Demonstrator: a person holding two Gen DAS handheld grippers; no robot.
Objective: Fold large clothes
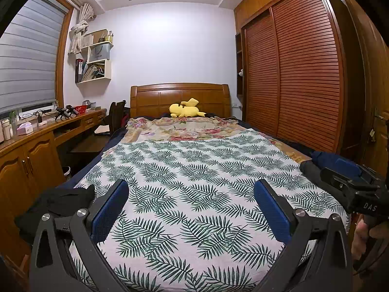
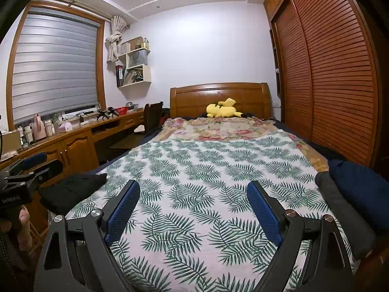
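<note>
A black garment (image 1: 58,200) lies crumpled at the bed's near left corner, also in the right wrist view (image 2: 70,187). A dark grey folded garment (image 2: 340,209) and a navy one (image 2: 362,187) lie at the bed's near right edge; they show in the left wrist view too (image 1: 323,161). My left gripper (image 1: 192,206) is open and empty above the palm-leaf sheet (image 1: 189,170), the black garment just to its left. My right gripper (image 2: 193,206) is open and empty above the same sheet (image 2: 194,165). Each gripper shows at the edge of the other's view: right (image 1: 352,185), left (image 2: 26,170).
A floral blanket (image 1: 180,127) and a yellow plush toy (image 1: 184,109) lie near the wooden headboard (image 1: 180,95). A wooden desk with small items (image 2: 73,131) runs along the left wall under the window. A slatted wardrobe (image 2: 335,73) stands on the right.
</note>
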